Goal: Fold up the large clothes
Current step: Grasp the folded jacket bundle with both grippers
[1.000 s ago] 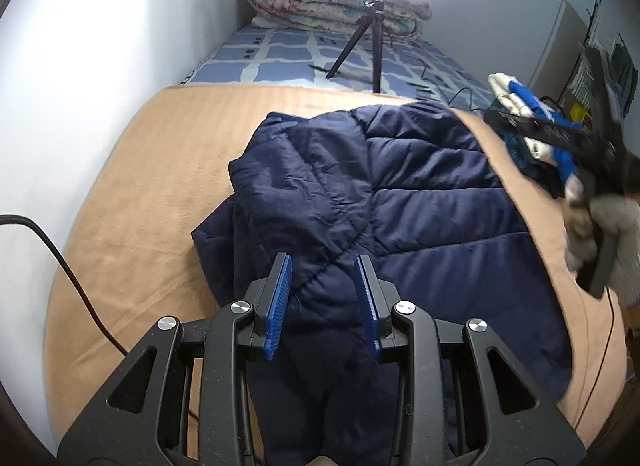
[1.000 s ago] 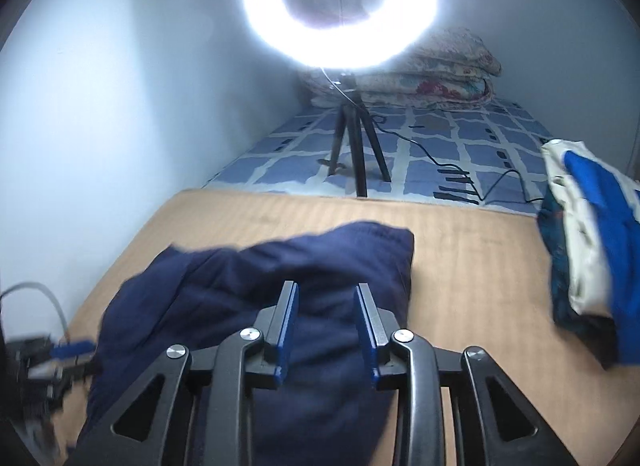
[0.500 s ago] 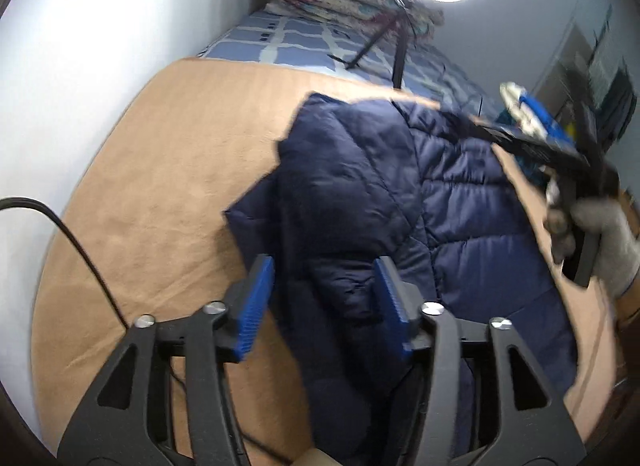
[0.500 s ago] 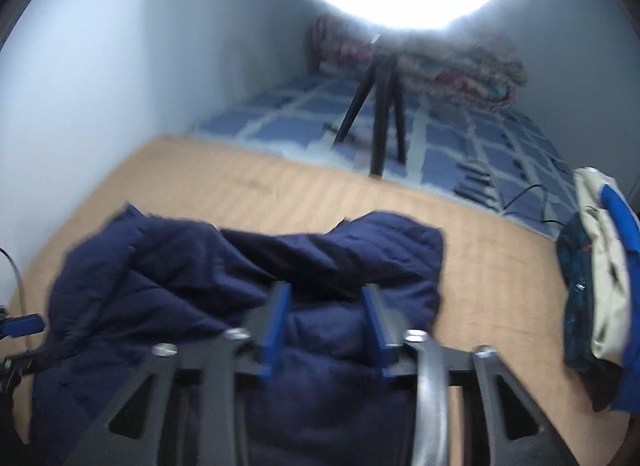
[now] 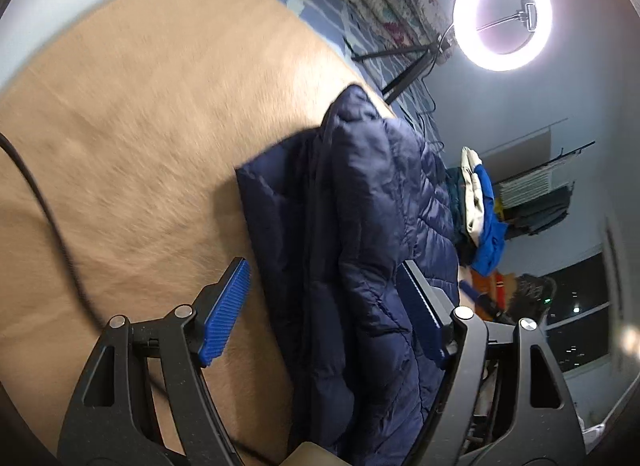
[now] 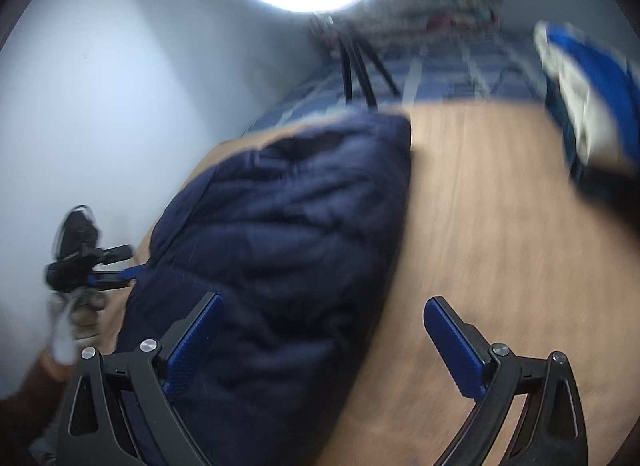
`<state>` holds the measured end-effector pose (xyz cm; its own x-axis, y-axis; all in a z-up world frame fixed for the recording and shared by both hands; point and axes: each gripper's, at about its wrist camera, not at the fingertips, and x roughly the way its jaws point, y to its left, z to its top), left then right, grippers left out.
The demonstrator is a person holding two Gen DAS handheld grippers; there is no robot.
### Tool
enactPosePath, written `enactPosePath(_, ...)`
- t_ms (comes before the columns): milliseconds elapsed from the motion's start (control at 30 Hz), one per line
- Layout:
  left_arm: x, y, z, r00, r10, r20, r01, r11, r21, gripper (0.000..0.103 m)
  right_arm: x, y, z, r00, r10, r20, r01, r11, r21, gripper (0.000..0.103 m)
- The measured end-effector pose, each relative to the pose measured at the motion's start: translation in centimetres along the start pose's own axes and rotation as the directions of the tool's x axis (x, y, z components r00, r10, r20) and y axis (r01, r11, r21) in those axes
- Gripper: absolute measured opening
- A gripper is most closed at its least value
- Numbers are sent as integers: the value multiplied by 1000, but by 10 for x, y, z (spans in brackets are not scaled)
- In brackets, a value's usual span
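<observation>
- Left gripper (image 5: pixel 324 312): jaws opening, pads not pressing. Navy puffer jacket (image 5: pixel 372 234) lies partly between them, loose, not gripped. Left pad sits over bare tan mat (image 5: pixel 132 137).
- Jacket: flat on the mat, roughly centre, already doubled lengthwise into a long strip running near to far. One quilted layer on top, narrower dark edge showing on its left side.
- Right gripper (image 6: pixel 320 350): jaws opening too, v. wide. Jacket's right edge (image 6: pixel 280 225) falls between the fingers, nothing clamped. View is blurred.
- Step, I'd say: release after a side fold, both tools letting go.
- Next move prob. calls for re-grip at the near hem w/ both tools, then carry it toward the far end to halve the strip.
- Far right: pile of other clothes (image 5: pixel 480 209), well apart. Ring light (image 5: pixel 503 15) on a tripod at the far end.
</observation>
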<state>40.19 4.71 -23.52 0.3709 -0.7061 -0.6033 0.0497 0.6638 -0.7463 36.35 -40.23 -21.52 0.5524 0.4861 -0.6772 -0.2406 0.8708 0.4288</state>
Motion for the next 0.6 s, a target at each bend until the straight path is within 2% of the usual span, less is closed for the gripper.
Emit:
enactPosePath(200, 19, 5, 4, 997, -71, -27, 71, 997, -22, 77, 22, -21, -19, 989, 129, -74, -119, 985, 126, 101)
enactPosePath(300, 21, 4, 7, 996, -89, -32, 88, 996, -30, 77, 30, -25, -27, 984, 156, -81, -143, 978, 153, 102)
enactPosePath(433, 28, -3, 9, 997, -65, -51, 66, 998, 19, 77, 32, -25, -29, 981, 183, -59, -172, 972, 157, 101)
enactPosePath(600, 41, -16, 8, 998, -18, -56, 22, 997, 77, 77, 41, -20, -23, 975, 211, -75, -197, 967, 160, 88)
